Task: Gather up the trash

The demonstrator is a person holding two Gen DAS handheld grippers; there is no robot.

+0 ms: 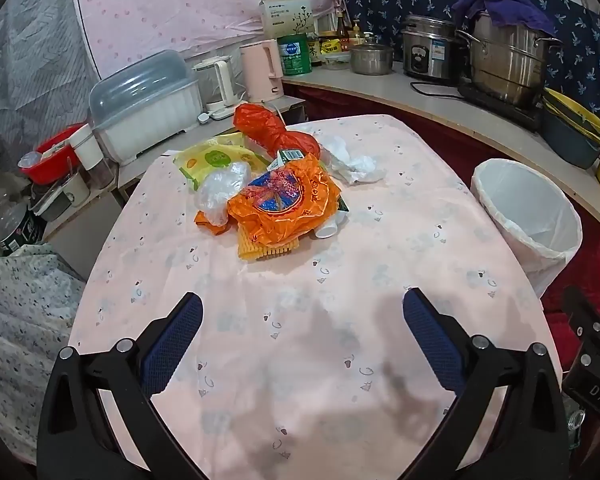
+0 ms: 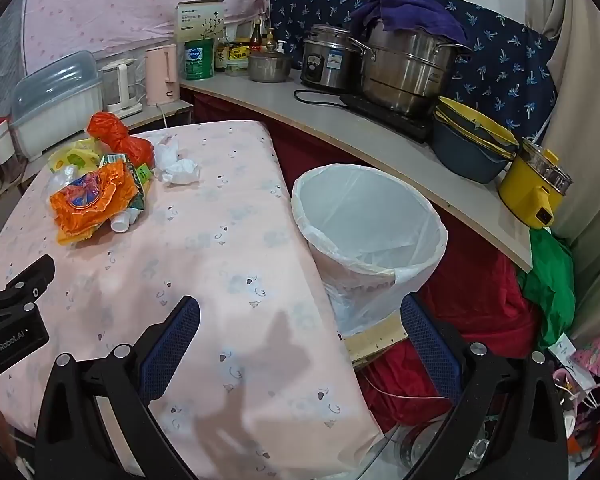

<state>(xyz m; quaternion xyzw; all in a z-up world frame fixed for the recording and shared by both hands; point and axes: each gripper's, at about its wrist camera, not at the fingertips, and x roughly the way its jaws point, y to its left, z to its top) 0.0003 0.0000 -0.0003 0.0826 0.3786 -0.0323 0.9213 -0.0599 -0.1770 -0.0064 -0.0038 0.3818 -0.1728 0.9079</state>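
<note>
A heap of trash lies on the pink-clothed table (image 1: 300,340): an orange printed bag (image 1: 284,204) (image 2: 90,196), a red plastic bag (image 1: 276,128) (image 2: 120,136), a yellow-green wrapper (image 1: 212,160), a clear plastic bag (image 1: 220,188), crumpled white tissue (image 1: 352,160) (image 2: 178,166) and a small white cup (image 1: 328,230) (image 2: 120,224). A white-lined bin (image 1: 528,216) (image 2: 368,232) stands off the table's right edge. My left gripper (image 1: 302,316) hangs open over bare cloth, short of the heap. My right gripper (image 2: 300,320) is open above the table's right edge, near the bin. Both hold nothing.
A curved counter (image 2: 380,140) behind carries steel pots (image 2: 404,68), a rice cooker (image 2: 328,60), stacked bowls (image 2: 472,144) and a yellow pot (image 2: 536,188). Kettles and a dish box (image 1: 148,104) stand at the back left. Red and green cloth lies under the counter.
</note>
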